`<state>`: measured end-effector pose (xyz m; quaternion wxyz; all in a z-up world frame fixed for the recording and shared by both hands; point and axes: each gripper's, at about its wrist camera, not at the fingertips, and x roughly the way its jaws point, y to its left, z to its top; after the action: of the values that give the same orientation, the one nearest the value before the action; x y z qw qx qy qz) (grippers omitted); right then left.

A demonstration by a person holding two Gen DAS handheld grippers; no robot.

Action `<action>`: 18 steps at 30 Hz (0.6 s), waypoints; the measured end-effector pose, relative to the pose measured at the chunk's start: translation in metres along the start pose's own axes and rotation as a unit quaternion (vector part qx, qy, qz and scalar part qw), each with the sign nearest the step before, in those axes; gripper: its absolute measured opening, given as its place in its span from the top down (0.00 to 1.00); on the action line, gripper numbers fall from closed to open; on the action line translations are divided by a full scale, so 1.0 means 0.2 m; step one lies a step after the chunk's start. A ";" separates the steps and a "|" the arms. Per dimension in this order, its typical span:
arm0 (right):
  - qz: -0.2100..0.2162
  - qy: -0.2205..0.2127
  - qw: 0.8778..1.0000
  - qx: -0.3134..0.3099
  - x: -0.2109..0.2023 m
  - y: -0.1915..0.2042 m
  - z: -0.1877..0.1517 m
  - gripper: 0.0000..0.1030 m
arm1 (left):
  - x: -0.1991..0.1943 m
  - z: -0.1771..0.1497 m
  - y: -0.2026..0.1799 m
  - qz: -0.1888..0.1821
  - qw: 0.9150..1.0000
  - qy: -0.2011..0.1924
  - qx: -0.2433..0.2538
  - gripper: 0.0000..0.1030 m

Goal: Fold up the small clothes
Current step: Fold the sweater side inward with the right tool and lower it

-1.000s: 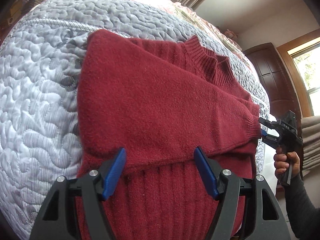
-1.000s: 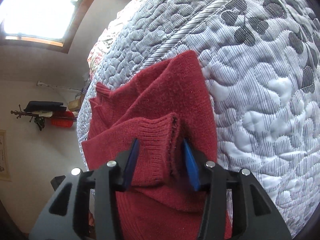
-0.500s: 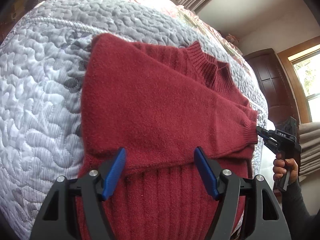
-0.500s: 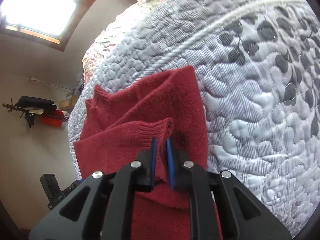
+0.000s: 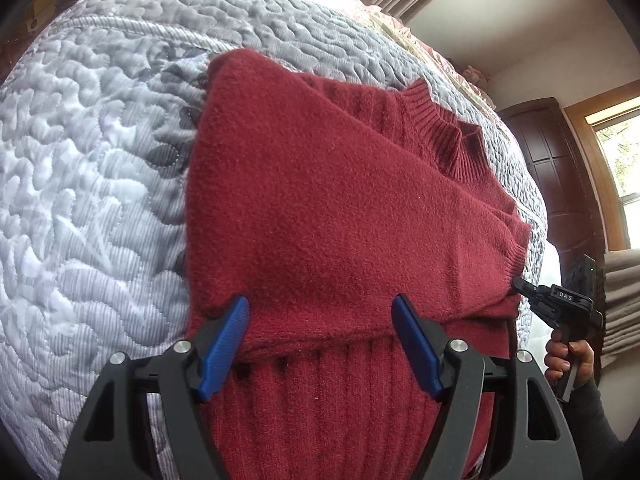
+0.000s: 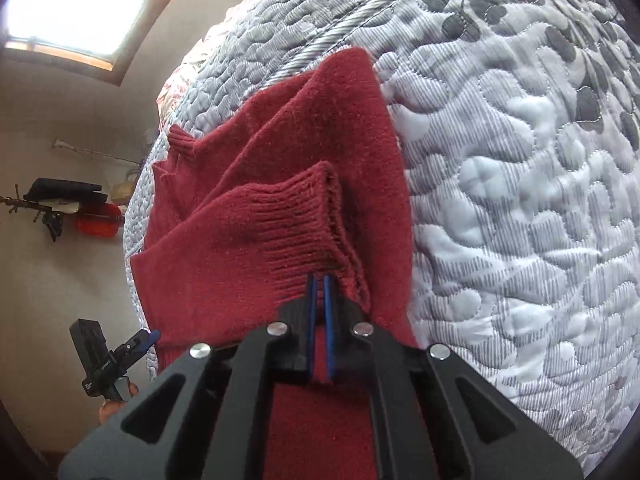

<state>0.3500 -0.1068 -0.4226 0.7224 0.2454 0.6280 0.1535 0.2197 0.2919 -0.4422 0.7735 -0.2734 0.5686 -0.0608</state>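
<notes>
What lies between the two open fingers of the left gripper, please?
In the left wrist view, the left gripper straddles the red sweater: the folded sleeve's lower edge over the ribbed body.

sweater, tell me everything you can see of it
The sweater is dark red, fuzzy knit, with a ribbed collar, ribbed cuff and ribbed lower body. It lies flat on a grey quilt, one sleeve folded across the chest. The right gripper is shut on fabric just below the cuff; the left gripper hovers open over the sleeve's edge.
</notes>
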 end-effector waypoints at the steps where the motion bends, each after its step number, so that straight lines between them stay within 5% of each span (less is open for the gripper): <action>1: 0.000 -0.003 1.000 0.001 -0.03 0.00 0.00 0.93 | -0.02 -0.01 -0.01 0.000 1.000 -0.002 -0.001 0.28; 10: 0.000 0.017 1.000 -0.019 -0.37 0.02 -0.36 0.32 | -0.42 -0.35 0.10 0.004 0.999 -0.007 -0.047 0.18; 18: -0.046 0.110 0.993 0.004 -0.43 -0.27 -1.05 0.29 | -0.52 -0.96 0.36 -0.001 0.990 0.089 -0.107 0.18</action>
<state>0.1250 -0.1635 -0.4000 0.6547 0.2005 0.7146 0.1435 -0.0067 0.3272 -0.4296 0.6863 -0.3486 0.6379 -0.0250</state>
